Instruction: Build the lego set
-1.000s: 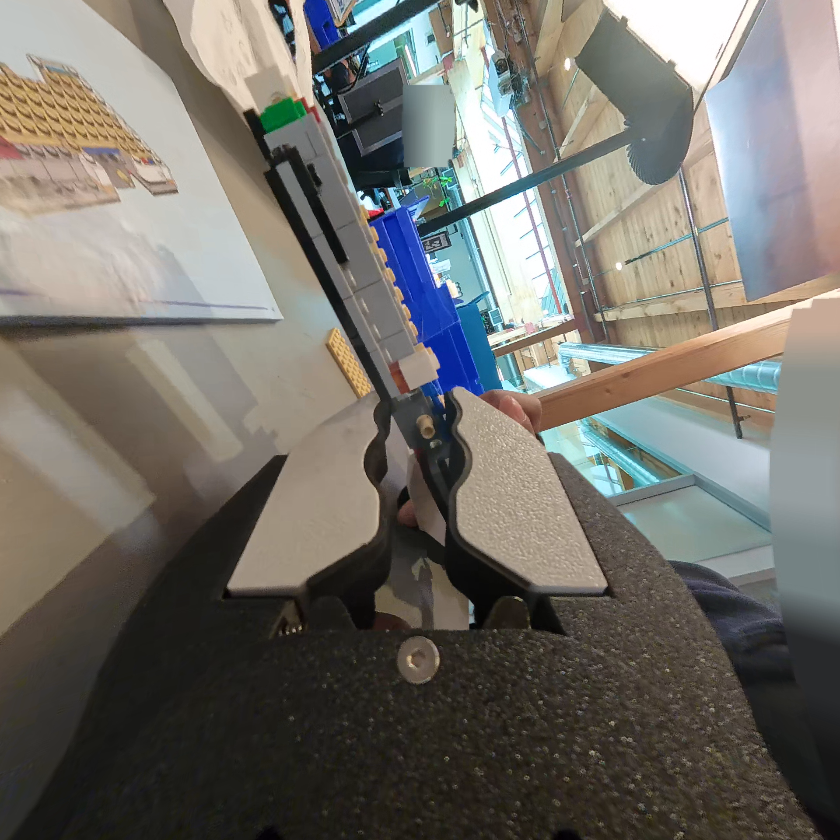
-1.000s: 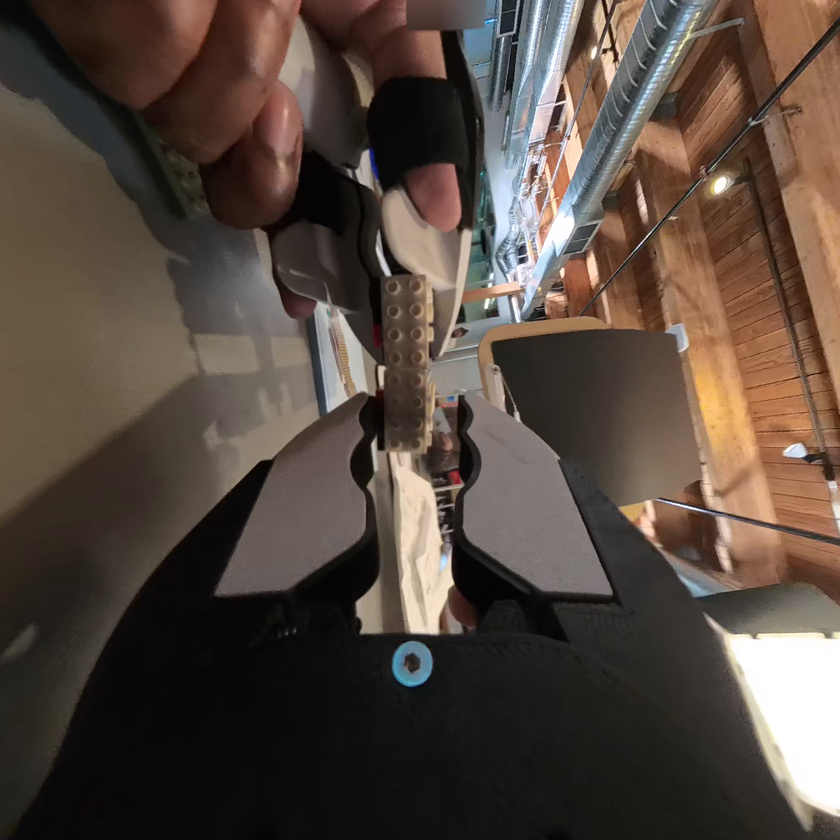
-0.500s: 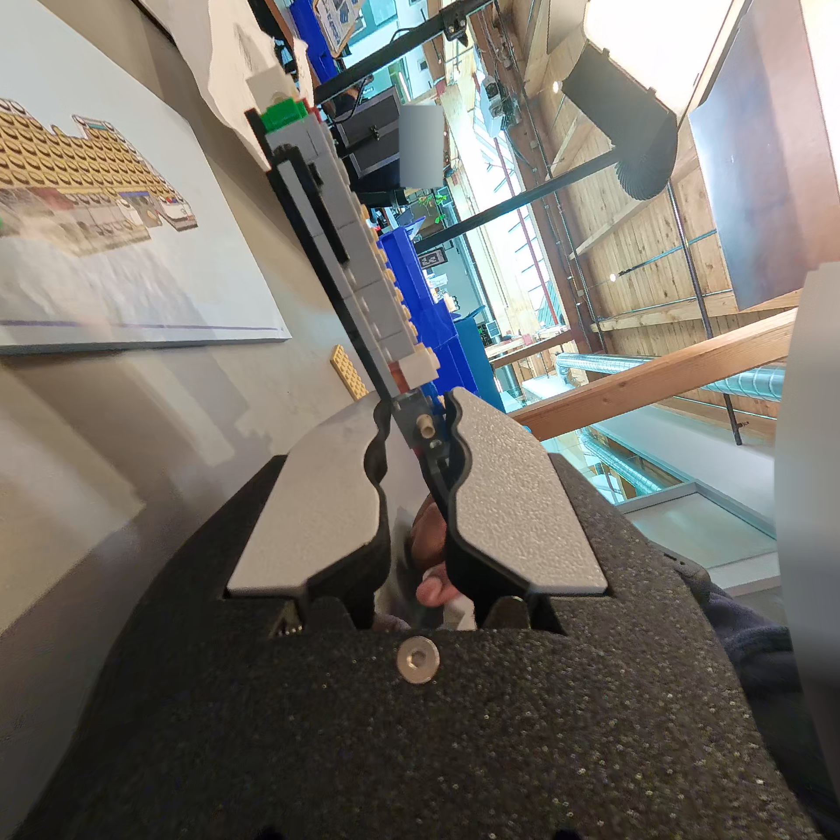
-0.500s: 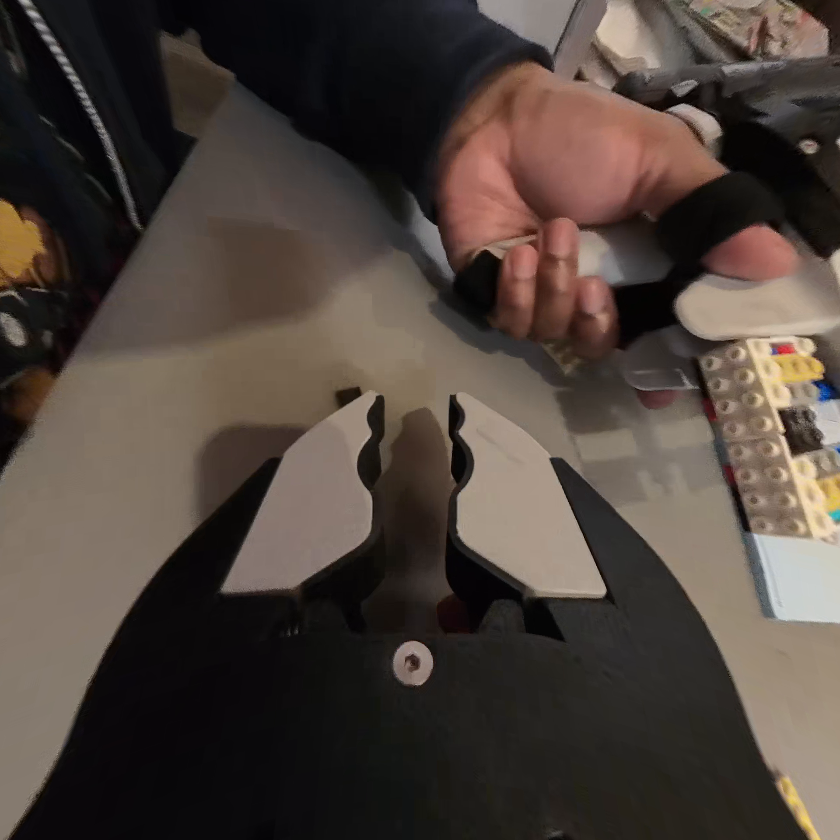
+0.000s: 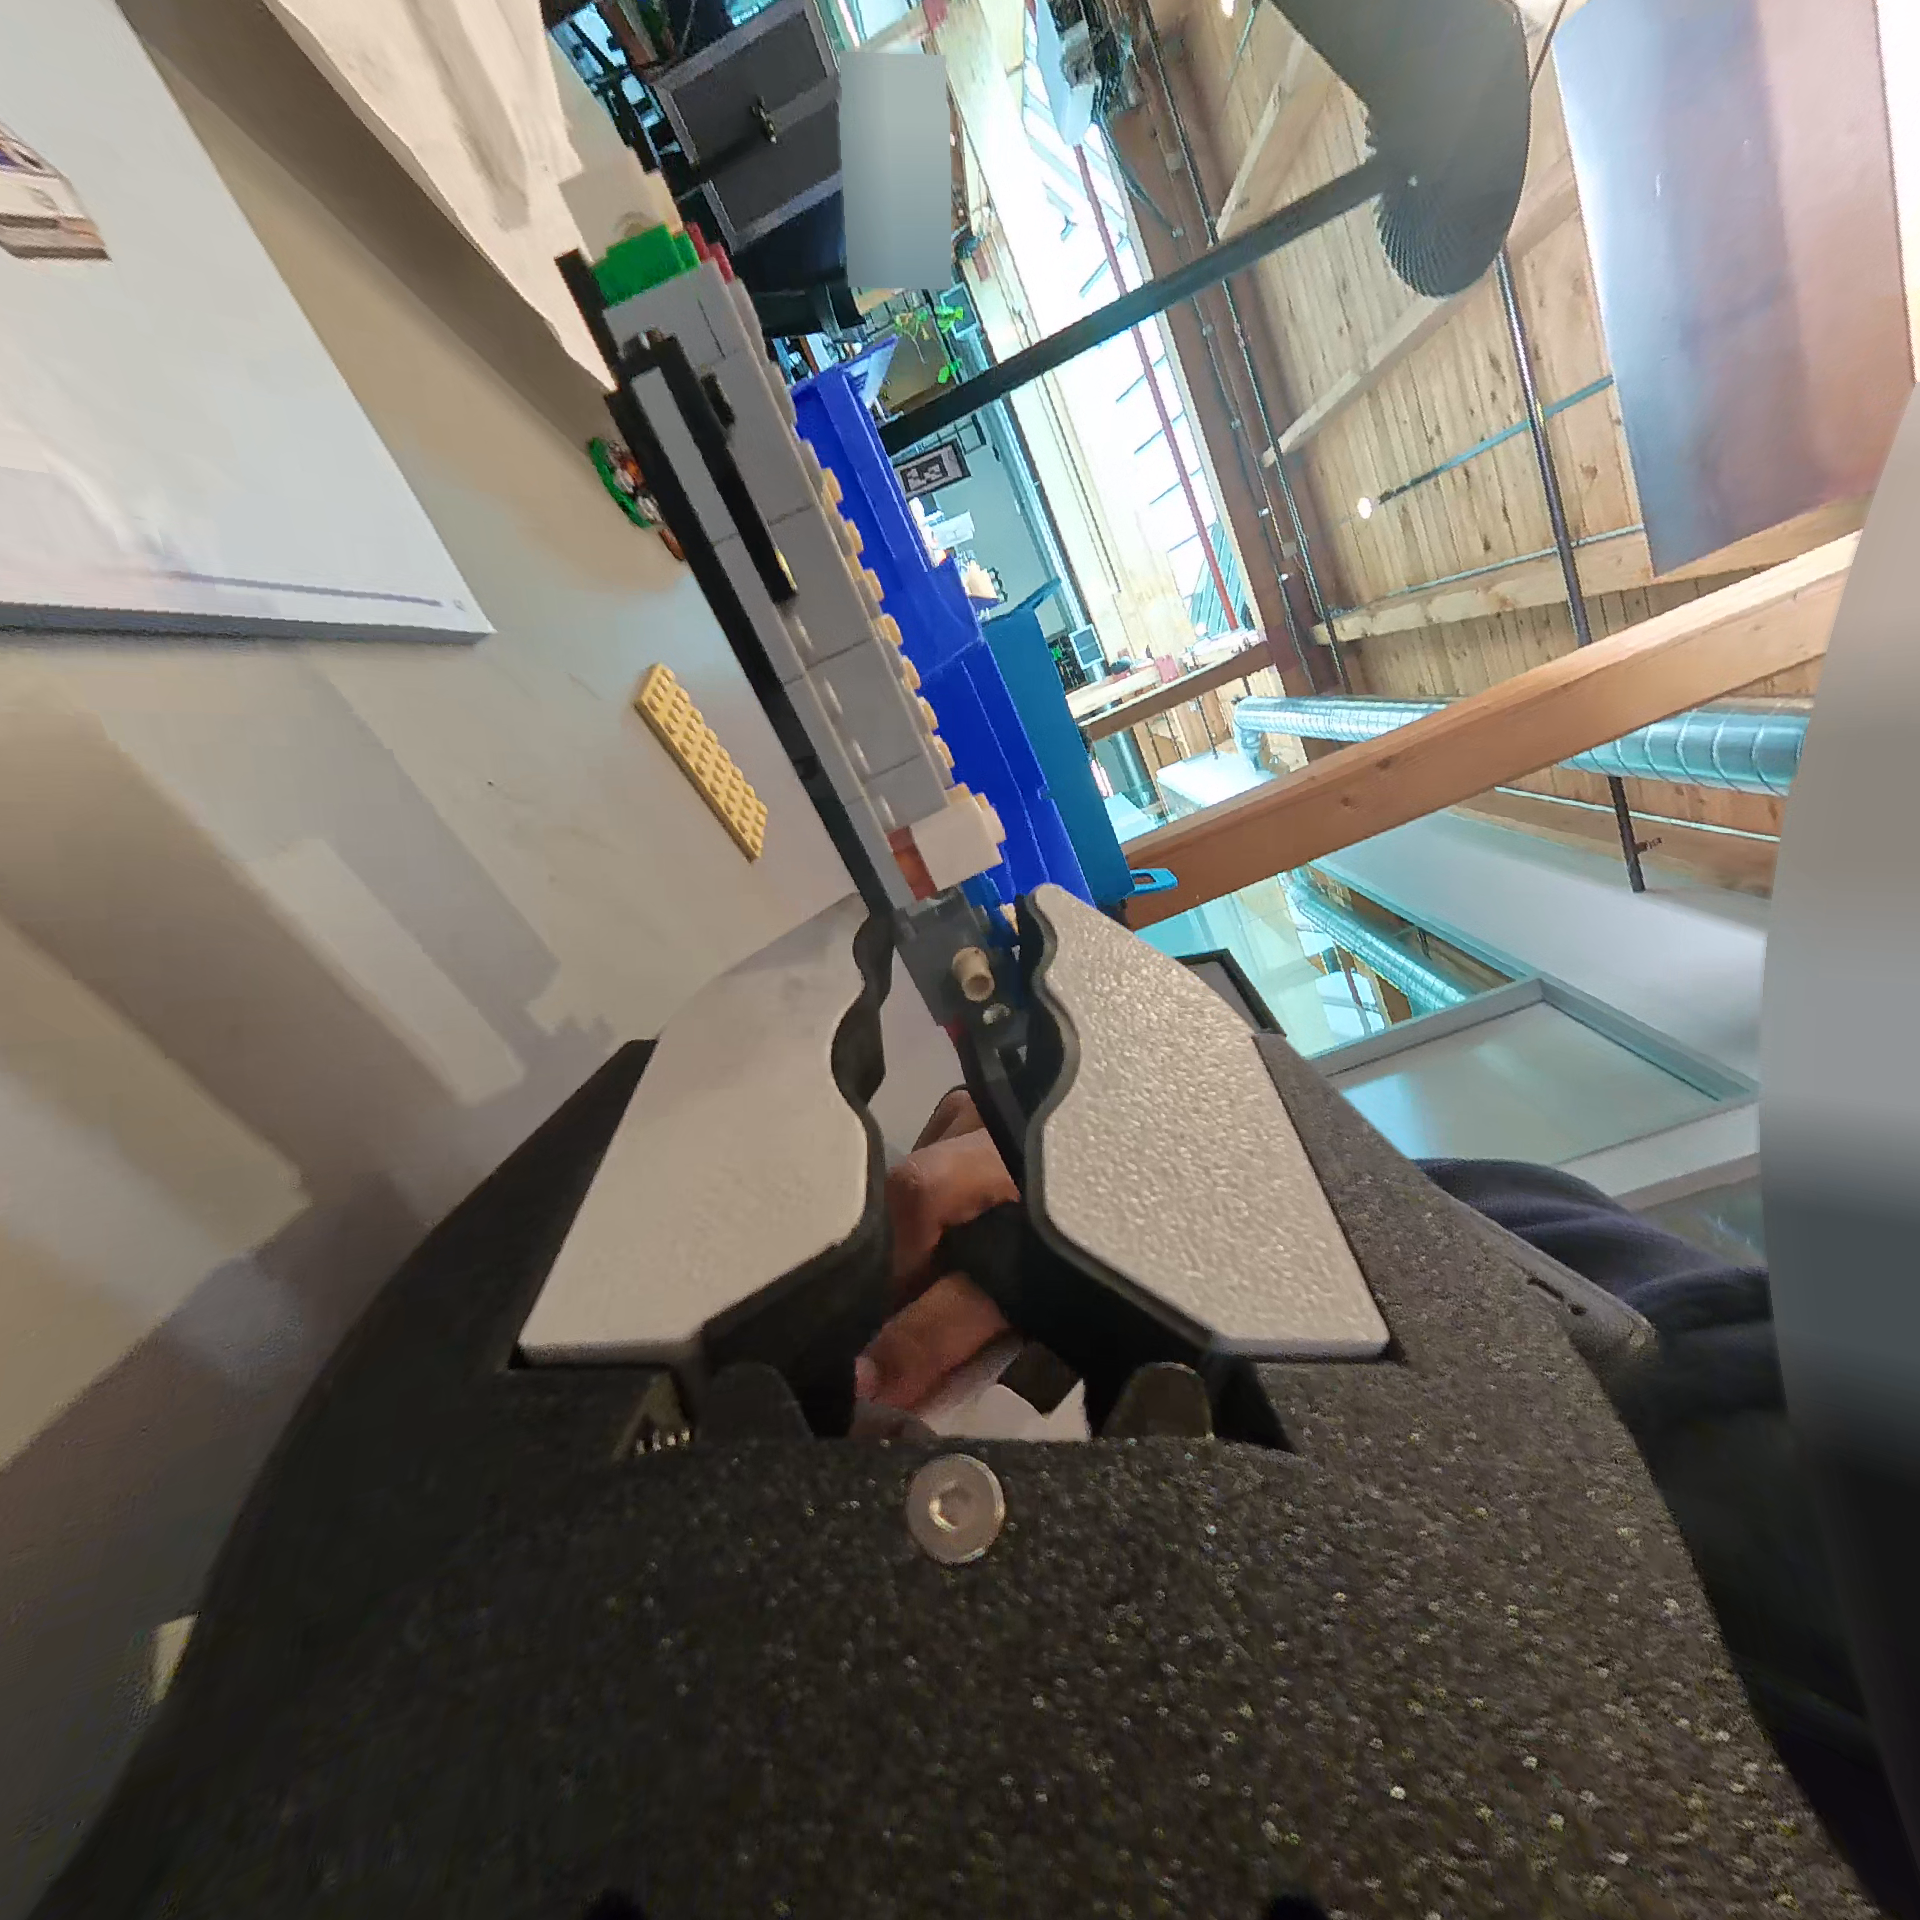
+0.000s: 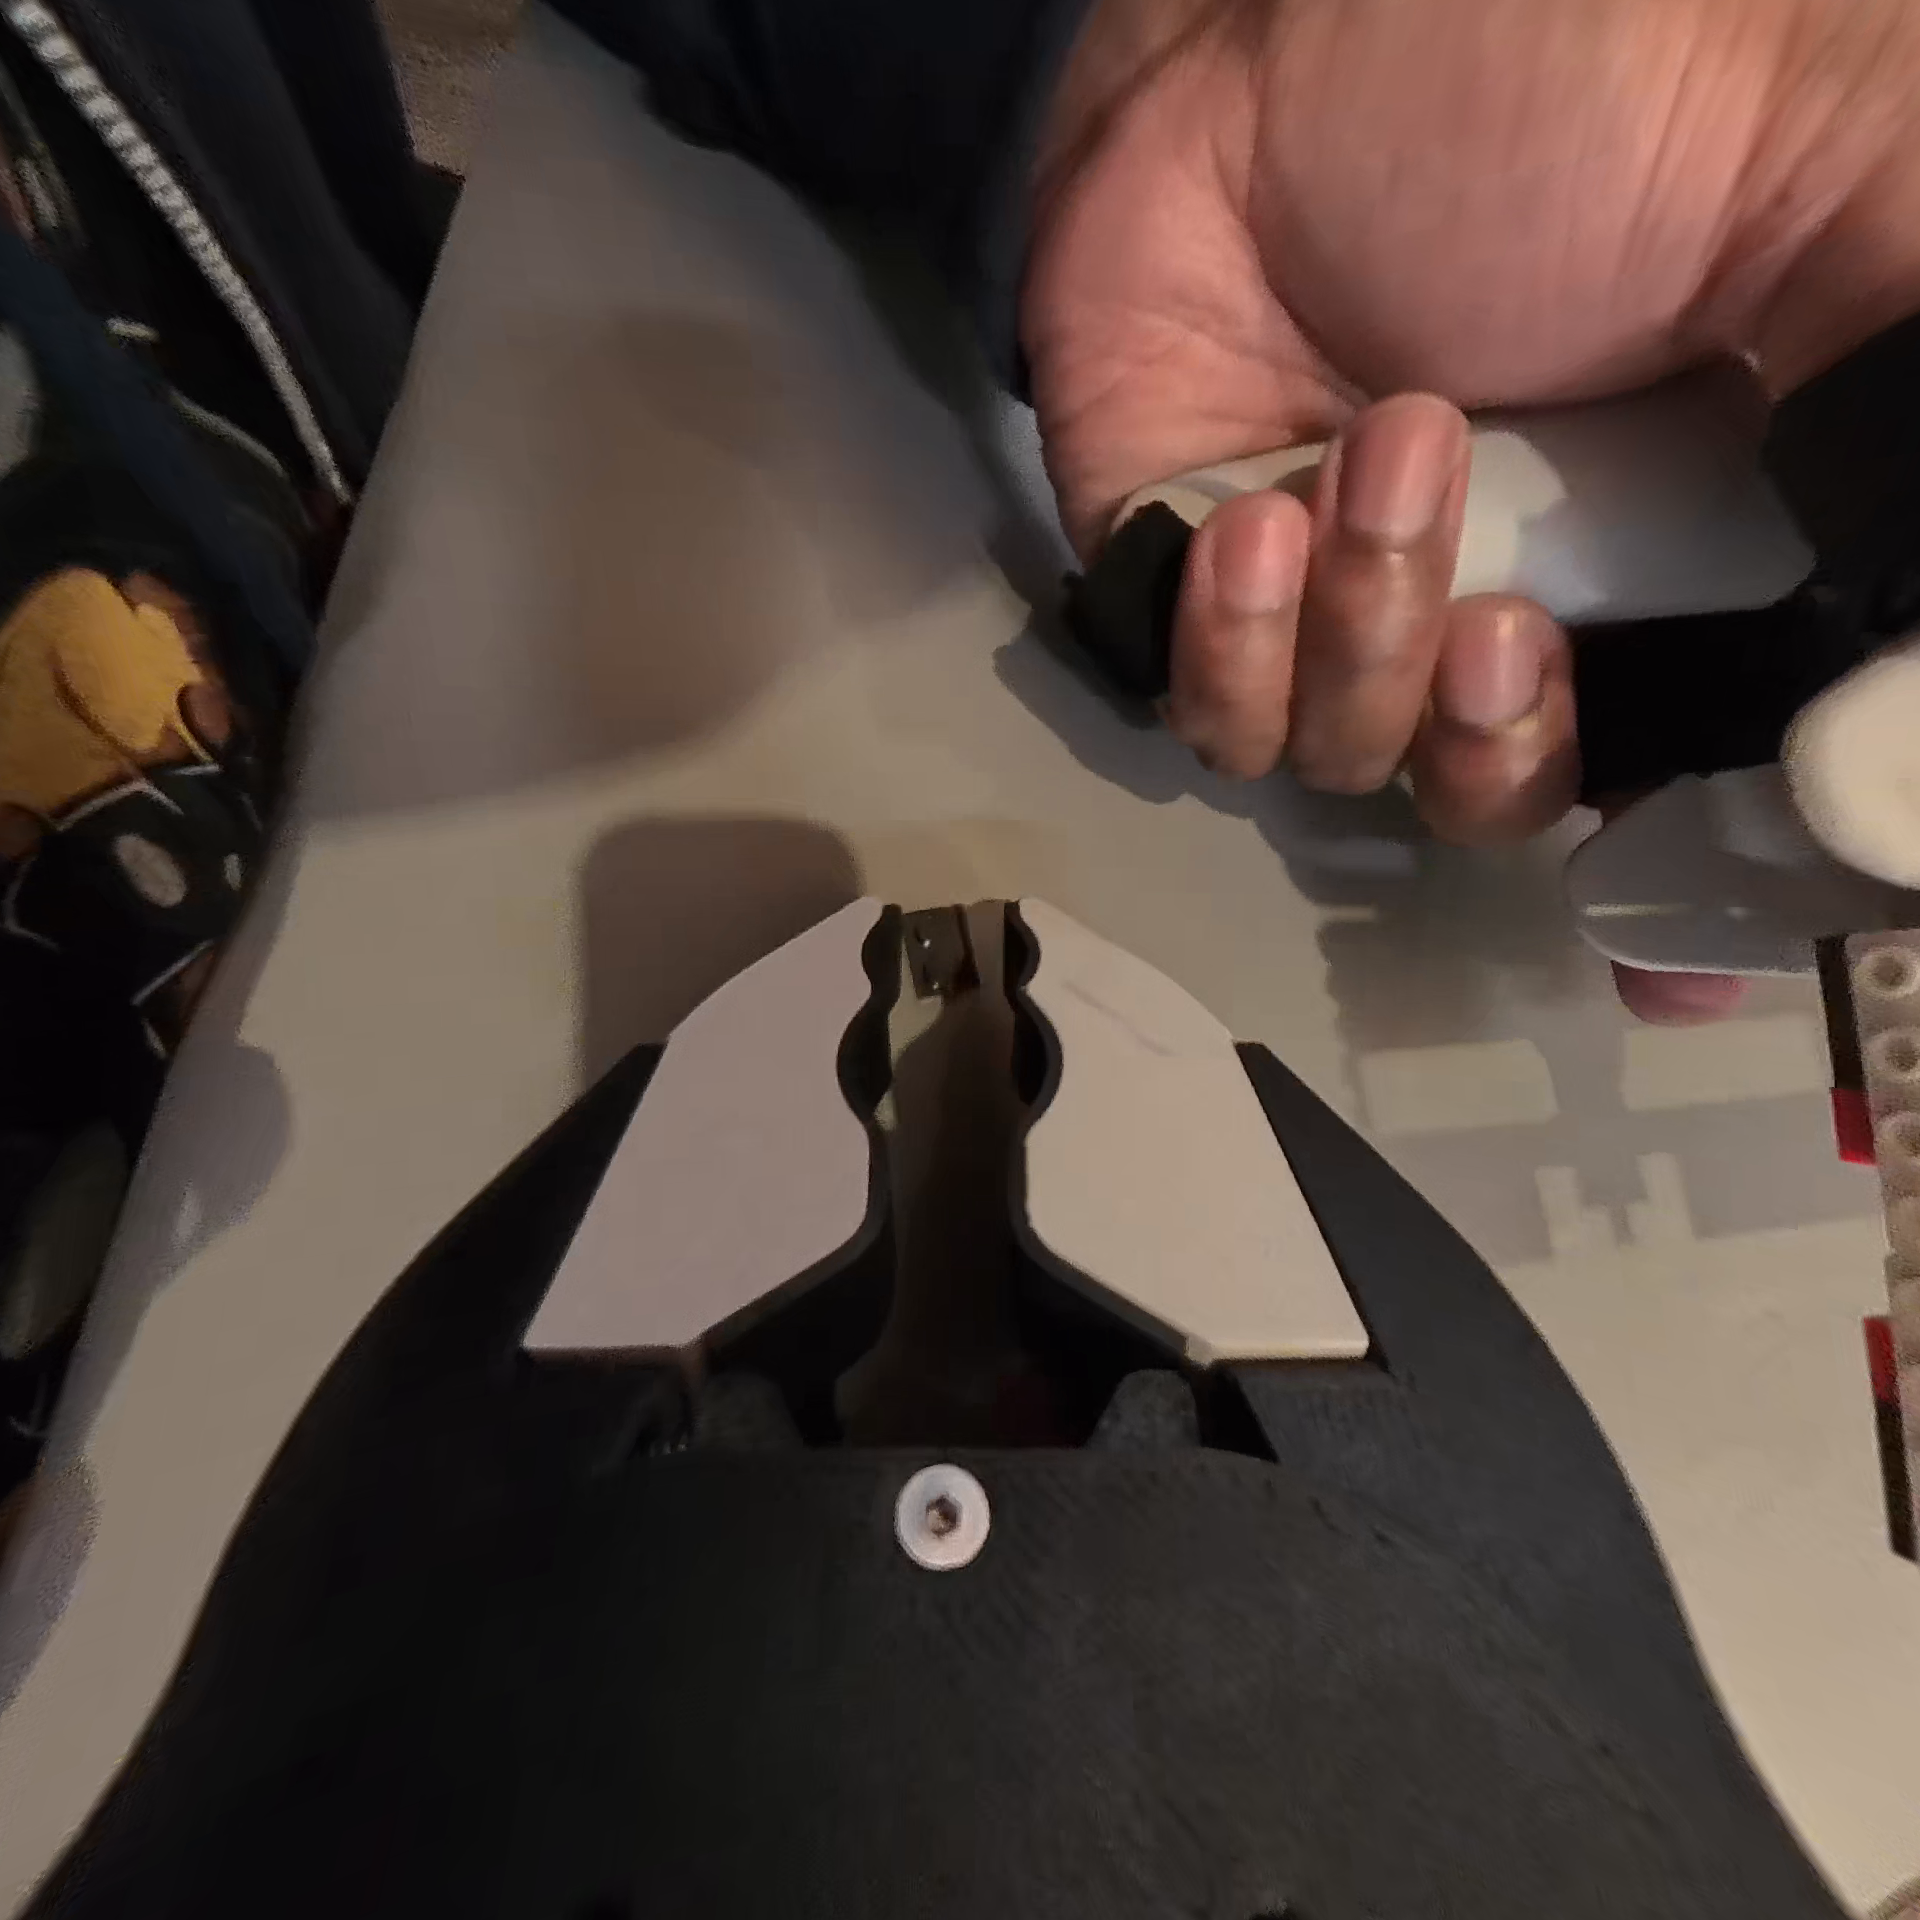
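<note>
Your left gripper [image 5: 951, 971] has its fingers clamped on the lower end of a long brick model [image 5: 790, 582], grey and black with tan studs, a white brick near the fingers and a green one at the far tip. The model stands out from the fingers, tilted up and away over the table [image 5: 436, 831]. Beside it on the table lies a tan plate [image 5: 701, 758], then a printed sheet [image 5: 208, 436], and farther off blue bins [image 5: 935, 623].

Your right gripper [image 6: 951, 951] has its fingers close together around a small dark piece [image 6: 935, 951] on the table; it lies against the left finger, with a sliver of gap to the right one. Beyond, your left hand [image 6: 1403, 416] grips the other handle.
</note>
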A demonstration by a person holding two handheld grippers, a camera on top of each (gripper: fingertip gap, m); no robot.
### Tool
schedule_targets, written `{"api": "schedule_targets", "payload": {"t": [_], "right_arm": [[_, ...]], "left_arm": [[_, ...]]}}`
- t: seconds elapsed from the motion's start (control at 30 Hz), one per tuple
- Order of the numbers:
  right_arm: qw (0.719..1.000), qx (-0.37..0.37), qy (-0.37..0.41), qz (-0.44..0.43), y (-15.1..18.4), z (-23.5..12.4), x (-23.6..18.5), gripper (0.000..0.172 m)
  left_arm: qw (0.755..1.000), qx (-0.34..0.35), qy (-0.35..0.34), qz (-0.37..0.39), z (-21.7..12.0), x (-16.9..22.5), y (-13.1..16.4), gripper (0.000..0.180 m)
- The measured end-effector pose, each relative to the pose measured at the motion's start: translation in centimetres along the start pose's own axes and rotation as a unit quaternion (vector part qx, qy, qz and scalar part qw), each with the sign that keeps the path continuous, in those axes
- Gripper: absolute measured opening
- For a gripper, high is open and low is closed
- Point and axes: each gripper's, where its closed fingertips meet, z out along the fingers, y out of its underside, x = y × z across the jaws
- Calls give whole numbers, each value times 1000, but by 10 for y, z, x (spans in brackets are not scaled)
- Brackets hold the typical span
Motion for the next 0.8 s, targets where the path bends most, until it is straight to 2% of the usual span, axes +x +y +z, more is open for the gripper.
{"api": "schedule_targets", "payload": {"t": [0.13,0.2,0.5,0.63,0.8], "right_arm": [[999,-6,24,20,2,1,8,12],[998,-11,51,28,4,0,17,1],[978,-38,183,90,27,-14,70,0],[978,-34,180,103,34,-20,79,1],[988,3,122,93,24,-20,68,12]], "left_arm": [[1000,-7,-3,15,1,1,3,23],[1000,-5,-5,16,1,0,1,23],[999,11,-15,27,-4,-3,-9,23],[999,24,-16,33,-9,-2,-17,23],[998,34,-18,40,-12,0,-23,23]]}}
